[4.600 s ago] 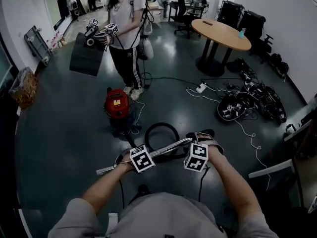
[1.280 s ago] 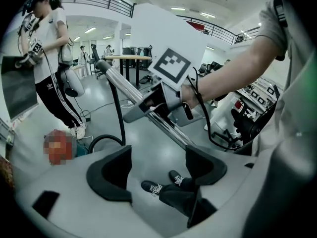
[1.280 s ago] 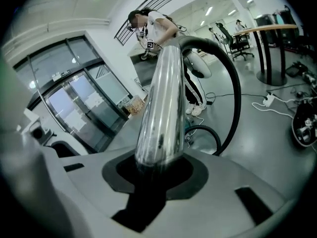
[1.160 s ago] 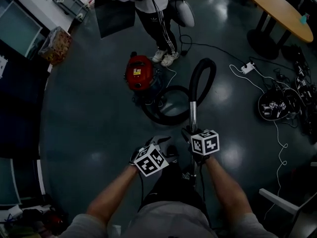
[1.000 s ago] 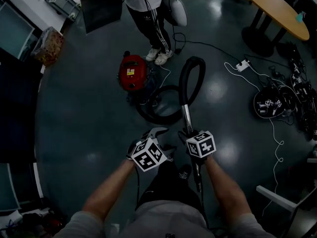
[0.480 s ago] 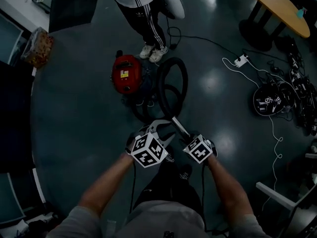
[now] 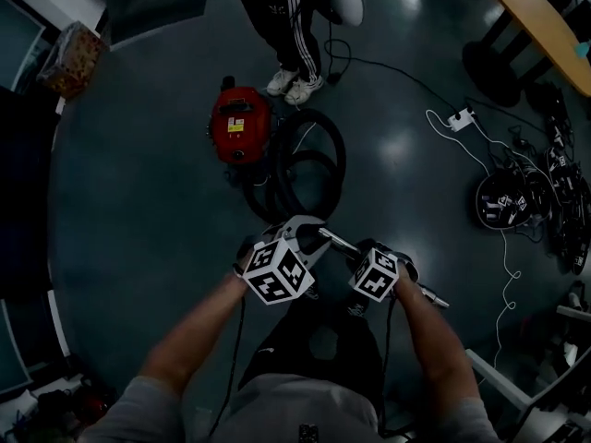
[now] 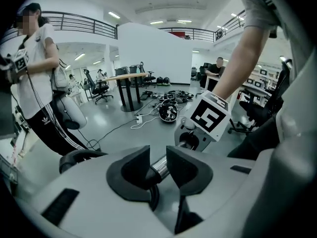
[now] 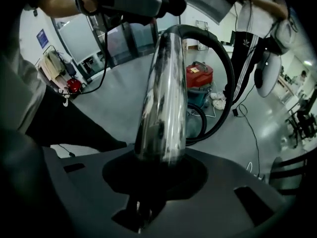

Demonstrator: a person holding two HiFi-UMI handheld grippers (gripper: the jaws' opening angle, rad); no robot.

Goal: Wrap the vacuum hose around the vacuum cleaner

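A person standing on a dark, glossy floor (image 7: 138, 201) holds a vacuum's metal tube (image 9: 163, 98) with 2 handheld grippers, seen from just behind the work. The left gripper (image 8: 157, 166) has just been closing its jaws, and their dark pads now sit against both sides of the shiny tube near its upper end. The right gripper (image 9: 159, 170) is clamped on the same tube a little farther along, near the person's body. Its jaws grip the tube, which rises straight out from between them. The 2 grippers are just beside each other, and the tube runs at a slant between them, above the floor.

From the tube's far end the black hose (image 9: 231, 78) bends over in a high arch and drops to the floor. There it lies in loose loops touching the right side of the red vacuum cleaner (image 7: 240, 123). The cleaner stands upright on the floor, well ahead of the grippers.

A second person (image 7: 282, 12) in striped trousers stands just beyond the cleaner, their white shoes (image 7: 294, 83) near its far side. Toward the floor's right edge lie a white power strip (image 7: 459, 118) and a heap of gear (image 7: 503, 201), with a wooden table (image 7: 545, 17) in the far right corner.
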